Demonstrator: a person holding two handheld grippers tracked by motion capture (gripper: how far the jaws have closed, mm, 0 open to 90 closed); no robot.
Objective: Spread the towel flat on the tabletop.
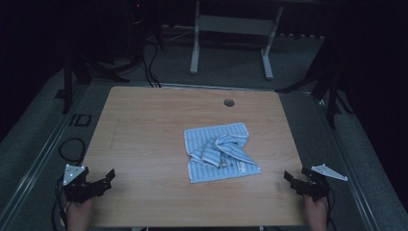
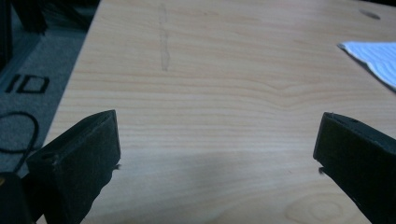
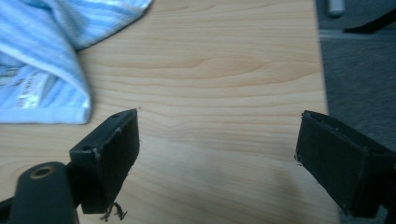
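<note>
Centrally, a light blue striped cloth [image 1: 220, 151] lies crumpled on the wooden table [image 1: 144, 134], a little right of the middle, its upper layer folded over in soft ridges with one flat corner spread toward the near edge. A small white label with dark print sits on that near part; the print is too small to read. In the right gripper view the cloth's hemmed edge [image 3: 42, 70] lies at the upper left, apart from the jaws.

The left gripper [image 1: 98, 184] rests at the table's near left corner, held by a hand [image 1: 79, 214] coming up from below, its jaws spread wide and pointing toward the cloth with nothing between them; bare wood grain shows between them in the left gripper view [image 2: 217, 140]. The right gripper [image 1: 294, 181] sits at the near right edge, held in the other hand [image 1: 315, 211], jaws likewise spread and empty [image 3: 217, 140].

On the grey floor left of the table, black letters [image 1: 79, 120] read "ID". A round hole [image 1: 229, 102] marks the tabletop's far side.
</note>
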